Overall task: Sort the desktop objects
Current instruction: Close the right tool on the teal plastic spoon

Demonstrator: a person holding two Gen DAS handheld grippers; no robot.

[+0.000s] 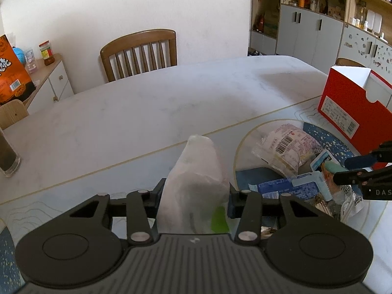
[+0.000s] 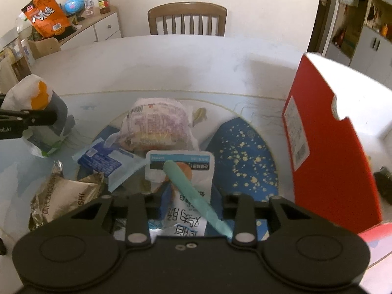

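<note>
My left gripper [image 1: 194, 199] is shut on a white plastic snack packet [image 1: 196, 183] with a green patch and holds it above the table; it also shows in the right wrist view [image 2: 36, 112] at the left. My right gripper [image 2: 188, 204] is shut on a white and blue snack pouch [image 2: 182, 171] with a teal strip across it, over the pile. The right gripper's fingers [image 1: 360, 169] show at the right of the left wrist view. A pink bread packet [image 2: 156, 125], a blue packet [image 2: 103, 159] and a gold foil bag [image 2: 61, 196] lie on the blue mat [image 2: 247, 152].
An open red box [image 2: 325, 152] stands at the right, also in the left wrist view [image 1: 350, 107]. A wooden chair [image 1: 139, 54] stands behind the white table [image 1: 147, 103]. A glass [image 1: 7, 156] stands at the left edge. A sideboard with an orange bag [image 2: 46, 14] is at the back left.
</note>
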